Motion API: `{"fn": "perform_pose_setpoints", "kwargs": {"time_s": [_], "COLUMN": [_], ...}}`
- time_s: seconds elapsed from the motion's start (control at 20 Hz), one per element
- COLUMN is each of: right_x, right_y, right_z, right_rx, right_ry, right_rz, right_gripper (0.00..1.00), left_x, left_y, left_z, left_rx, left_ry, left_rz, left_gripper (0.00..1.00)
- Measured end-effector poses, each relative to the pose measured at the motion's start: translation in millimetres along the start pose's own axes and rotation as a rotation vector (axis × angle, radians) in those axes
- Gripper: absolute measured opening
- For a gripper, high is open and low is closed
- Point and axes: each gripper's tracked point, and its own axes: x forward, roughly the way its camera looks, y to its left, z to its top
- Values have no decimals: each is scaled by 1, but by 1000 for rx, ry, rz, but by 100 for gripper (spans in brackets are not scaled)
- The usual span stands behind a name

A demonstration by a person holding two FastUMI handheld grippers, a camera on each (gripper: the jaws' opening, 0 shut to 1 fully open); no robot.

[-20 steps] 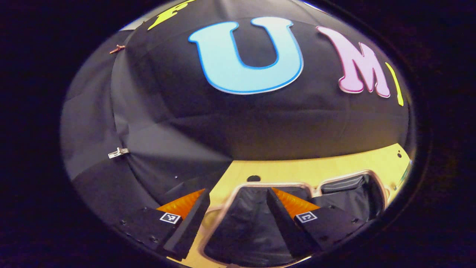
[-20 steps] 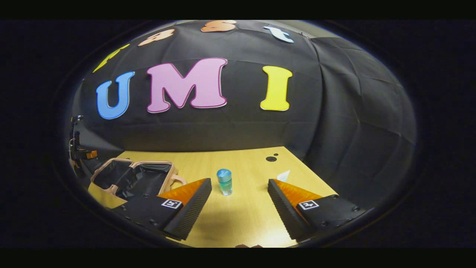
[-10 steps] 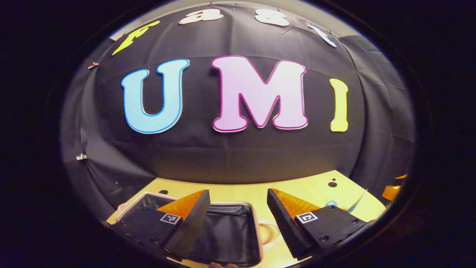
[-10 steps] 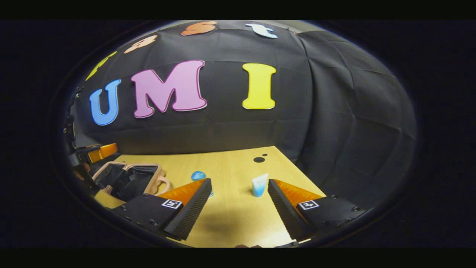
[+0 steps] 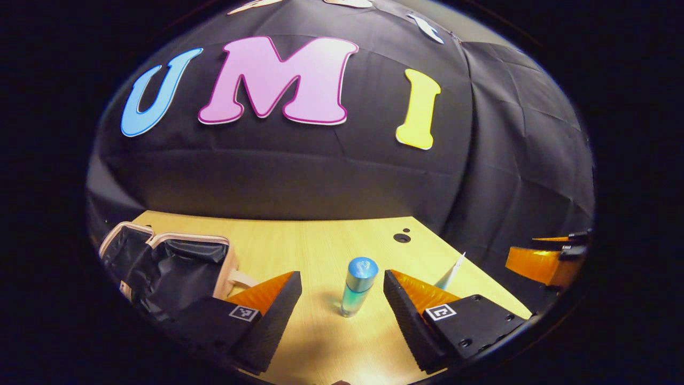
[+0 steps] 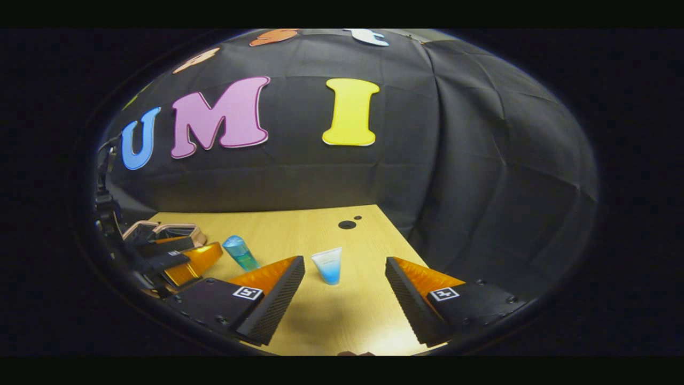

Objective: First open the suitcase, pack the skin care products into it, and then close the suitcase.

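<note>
Left gripper view shows the left gripper [image 5: 342, 299] spread apart, lined up on the upright blue bottle [image 5: 357, 286] mid-desk, the open suitcase [image 5: 171, 267] waiting at the desk's left edge, while the right gripper [image 6: 344, 291], likewise apart, faces the tube [image 6: 327, 266]

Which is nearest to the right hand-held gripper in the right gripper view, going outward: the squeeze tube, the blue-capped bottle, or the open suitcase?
From the right hand-held gripper:
1. Squeeze tube, standing straight ahead between its fingers.
2. Blue-capped bottle, farther off to the left, near the left hand-held gripper.
3. Open suitcase, farthest, at the table's left edge.
</note>
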Motion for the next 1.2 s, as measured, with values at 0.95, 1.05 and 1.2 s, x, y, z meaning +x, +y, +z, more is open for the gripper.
{"fn": "perform_pose_setpoints", "kwargs": {"time_s": [0.95,1.05,1.2], "right_x": [123,133,149], "right_y": [33,34,30], "right_z": [-76,-87,-99], "right_rx": [-92,-65,-70], "right_ry": [93,116,132], "right_rz": [46,40,21], "right_gripper": [97,98,97], "left_x": [111,112,112], "left_y": [-13,-12,-12], "left_z": [-67,-69,-68], "left_rx": [24,35,33], "left_ry": [125,126,121], "left_rz": [23,25,23], "left_gripper": [52,51,50]}}
